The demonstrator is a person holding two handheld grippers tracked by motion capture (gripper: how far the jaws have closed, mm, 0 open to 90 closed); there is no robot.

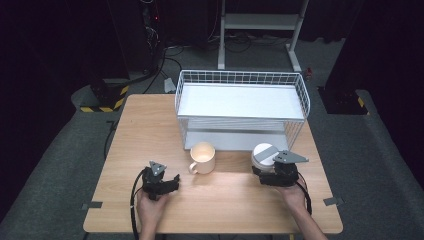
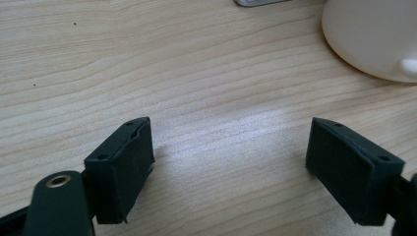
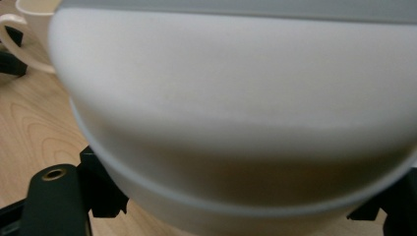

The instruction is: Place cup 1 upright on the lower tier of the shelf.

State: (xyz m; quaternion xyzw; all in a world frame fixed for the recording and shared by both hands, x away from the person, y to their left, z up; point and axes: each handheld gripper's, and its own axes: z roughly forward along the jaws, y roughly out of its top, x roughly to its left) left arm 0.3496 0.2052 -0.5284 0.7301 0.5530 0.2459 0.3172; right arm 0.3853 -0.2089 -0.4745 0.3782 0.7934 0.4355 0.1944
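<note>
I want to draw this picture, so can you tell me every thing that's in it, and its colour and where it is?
table: one, light wood, middle.
wire rack: one, white, two shelves, far half of the table.
mug: one, cream, in front of the rack.
white container: one, white with grey top, right of the mug, between the right gripper's fingers.
metal stand: one, pale, on the floor behind.
left gripper: one, black, open over bare wood.
right gripper: one, black, around the container.
</note>
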